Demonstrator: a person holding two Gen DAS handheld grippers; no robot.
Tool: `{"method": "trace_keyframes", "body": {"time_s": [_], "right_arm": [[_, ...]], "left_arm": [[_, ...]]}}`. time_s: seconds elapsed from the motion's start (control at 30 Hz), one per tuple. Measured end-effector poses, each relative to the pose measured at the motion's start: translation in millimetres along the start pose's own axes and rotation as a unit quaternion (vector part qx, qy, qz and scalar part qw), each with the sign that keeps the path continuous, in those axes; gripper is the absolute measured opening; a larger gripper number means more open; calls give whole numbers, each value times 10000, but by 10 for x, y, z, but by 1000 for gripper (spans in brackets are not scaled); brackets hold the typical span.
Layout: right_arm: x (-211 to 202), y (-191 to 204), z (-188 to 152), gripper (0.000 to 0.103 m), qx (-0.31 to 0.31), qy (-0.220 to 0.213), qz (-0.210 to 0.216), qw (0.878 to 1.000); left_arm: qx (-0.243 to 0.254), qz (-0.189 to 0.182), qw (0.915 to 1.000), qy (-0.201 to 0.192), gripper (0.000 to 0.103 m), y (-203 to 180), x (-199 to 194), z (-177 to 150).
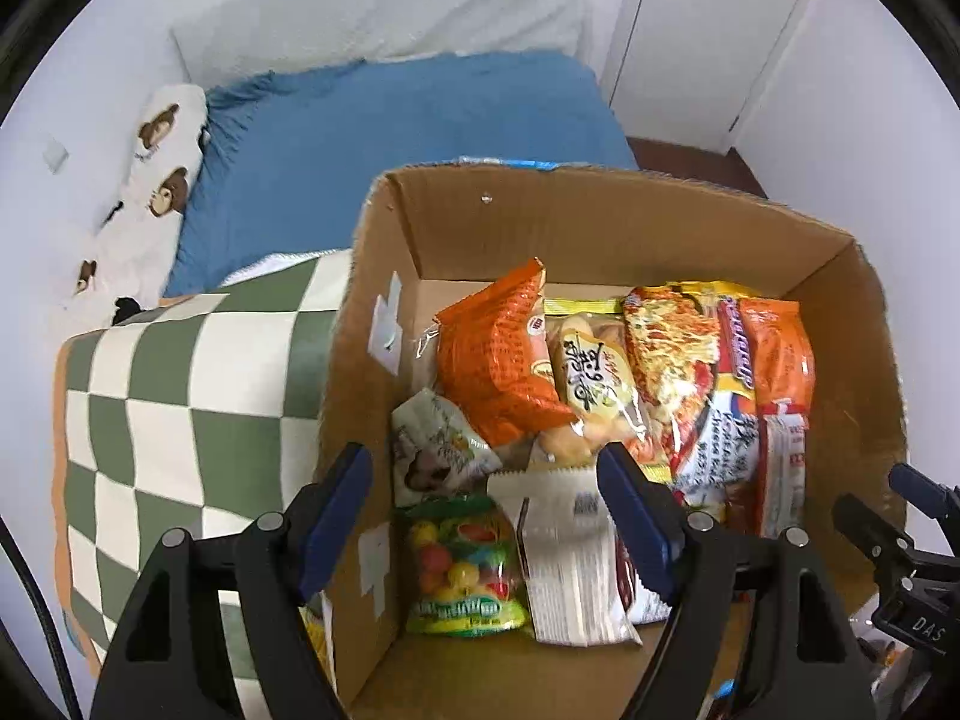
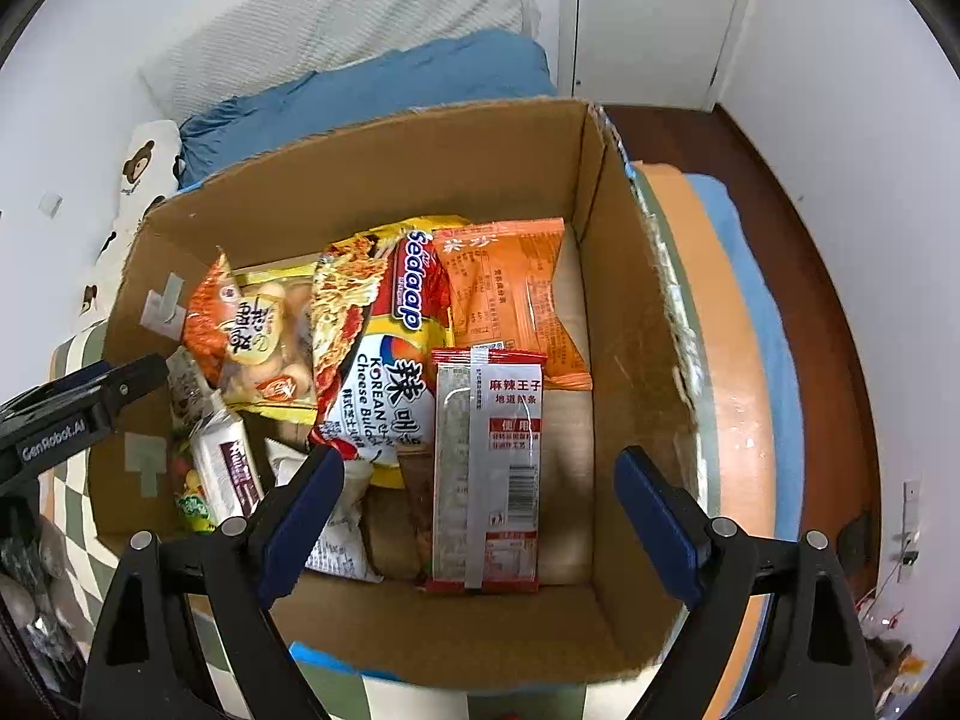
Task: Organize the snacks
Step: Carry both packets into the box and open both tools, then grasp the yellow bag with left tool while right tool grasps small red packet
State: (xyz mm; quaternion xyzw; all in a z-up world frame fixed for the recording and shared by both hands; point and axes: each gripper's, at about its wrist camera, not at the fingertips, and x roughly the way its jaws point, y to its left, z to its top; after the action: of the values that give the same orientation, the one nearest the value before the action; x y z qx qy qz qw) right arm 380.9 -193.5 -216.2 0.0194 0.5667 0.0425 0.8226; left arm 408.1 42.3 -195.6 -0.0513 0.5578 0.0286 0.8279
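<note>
A cardboard box [image 1: 600,222] [image 2: 636,324] holds several snack packs. Among them are an orange packet [image 1: 498,360], a yellow bread bag [image 1: 591,390] [image 2: 264,336], a Korean cheese noodle pack [image 2: 384,348], an orange packet [image 2: 510,294], a red spicy strip pack [image 2: 489,468], a candy bag [image 1: 462,564] and a white pack [image 1: 564,564]. My left gripper [image 1: 486,516] is open and empty, straddling the box's left wall above the candy. My right gripper [image 2: 480,510] is open and empty above the red pack.
The box sits on a green-and-white checkered cushion [image 1: 174,408] on a bed with a blue blanket [image 1: 390,138]. A bear-print pillow [image 1: 156,180] lies at the left. A white door [image 1: 696,24] and dark floor [image 2: 828,276] are at the right.
</note>
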Motion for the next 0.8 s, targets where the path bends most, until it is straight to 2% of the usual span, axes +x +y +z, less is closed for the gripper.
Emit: {"method": "trace_keyframes", "body": {"time_s": [0.27,0.57,0.8], "right_arm": [[-421,136,-276,94,-306,-506,-82,9982],[-1039,200,-612,94,-429,-1105,-63,9929],[-1494,233,-821,94,-470,-1479,-13,9879]], "left_arm": [[179,-8,9980,-610,76,-124,-553,-329],[279,16,9914,-1276,76,-236,-1146,-688],[210,-63,9877,-1551,76,-232,-1487,-922]]}}
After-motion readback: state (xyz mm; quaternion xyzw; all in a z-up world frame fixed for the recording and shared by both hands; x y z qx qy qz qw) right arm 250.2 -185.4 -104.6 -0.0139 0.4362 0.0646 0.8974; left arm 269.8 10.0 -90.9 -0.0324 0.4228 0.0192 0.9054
